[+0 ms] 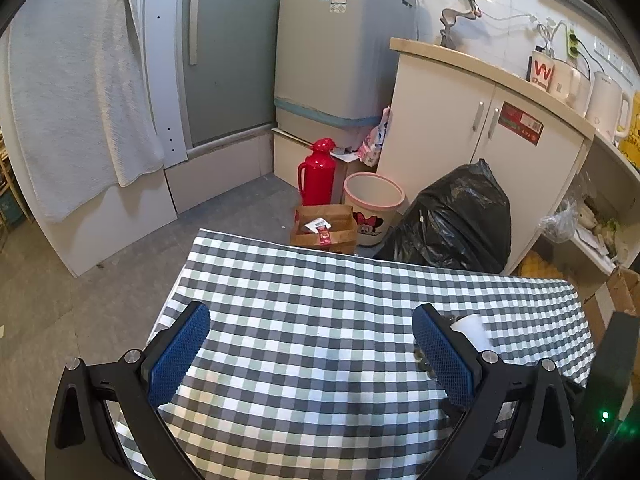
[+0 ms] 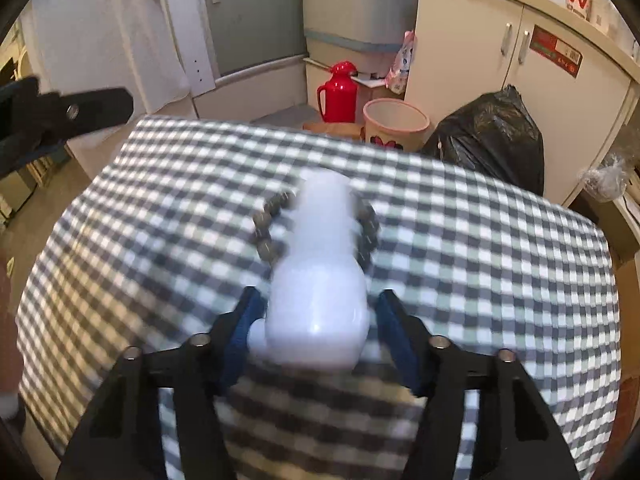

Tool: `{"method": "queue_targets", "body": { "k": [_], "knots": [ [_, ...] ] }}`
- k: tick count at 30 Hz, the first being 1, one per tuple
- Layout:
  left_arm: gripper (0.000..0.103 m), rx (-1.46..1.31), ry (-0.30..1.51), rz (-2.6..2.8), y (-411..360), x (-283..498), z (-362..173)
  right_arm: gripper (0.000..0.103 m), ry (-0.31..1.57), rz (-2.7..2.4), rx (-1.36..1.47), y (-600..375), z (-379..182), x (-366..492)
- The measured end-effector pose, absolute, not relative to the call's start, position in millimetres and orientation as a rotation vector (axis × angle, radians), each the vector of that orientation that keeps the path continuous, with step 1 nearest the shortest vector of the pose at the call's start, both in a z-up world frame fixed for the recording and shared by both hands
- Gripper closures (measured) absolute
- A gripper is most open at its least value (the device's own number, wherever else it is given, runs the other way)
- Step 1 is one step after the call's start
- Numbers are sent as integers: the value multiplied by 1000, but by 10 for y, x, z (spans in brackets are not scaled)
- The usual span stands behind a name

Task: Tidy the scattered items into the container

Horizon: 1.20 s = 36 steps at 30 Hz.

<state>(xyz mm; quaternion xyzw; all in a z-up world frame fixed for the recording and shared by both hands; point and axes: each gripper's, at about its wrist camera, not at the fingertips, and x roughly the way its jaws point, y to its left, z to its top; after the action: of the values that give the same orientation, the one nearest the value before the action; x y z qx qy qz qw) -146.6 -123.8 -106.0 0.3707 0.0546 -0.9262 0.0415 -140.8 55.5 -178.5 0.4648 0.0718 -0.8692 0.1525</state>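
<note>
White bottle (image 2: 318, 280): smeared by motion blur in my right wrist view; I can't read its outline or tell whether the pads touch it.
Bead bracelet (image 2: 268, 232): its middle is hidden behind the bottle.
White object (image 1: 472, 330): blurred, half behind my left hand-held gripper's (image 1: 312, 354) right finger.
Beads (image 1: 424, 362): mostly hidden there.
</note>
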Motion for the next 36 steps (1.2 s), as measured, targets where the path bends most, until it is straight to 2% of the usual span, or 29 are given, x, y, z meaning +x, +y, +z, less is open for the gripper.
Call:
{"method": "queue_targets", "body": {
  "k": [6, 9, 15, 16, 17, 26, 36],
  "knots": [
    [0, 1146, 151, -2852, -1120, -1487, -1075, 47, 196, -2502, 1334, 860, -1729, -1324],
    [0, 1163, 146, -2854, -1057, -1510, -1104, 42, 221, -2484, 1322, 858, -1726, -1367],
    [0, 1183, 129, -2854, -983, -1548, -1148, 42, 277, -2444, 1293, 746, -1782, -1455],
    [0, 1186, 127, -2852, -982, -1551, -1157, 43, 283, -2441, 1292, 737, -1794, -1449],
    [0, 1189, 125, -2852, -980, -1552, -1166, 51, 288, -2444, 1284, 735, -1798, -1436],
    [0, 1227, 133, -2859, -871, -1602, -1260, 51, 226, -2482, 1240, 1011, -1717, -1317],
    [0, 1335, 71, -2893, -394, -1771, -1459, 51, 171, -2623, 1238, 1534, -1518, -1301]
  ]
}}
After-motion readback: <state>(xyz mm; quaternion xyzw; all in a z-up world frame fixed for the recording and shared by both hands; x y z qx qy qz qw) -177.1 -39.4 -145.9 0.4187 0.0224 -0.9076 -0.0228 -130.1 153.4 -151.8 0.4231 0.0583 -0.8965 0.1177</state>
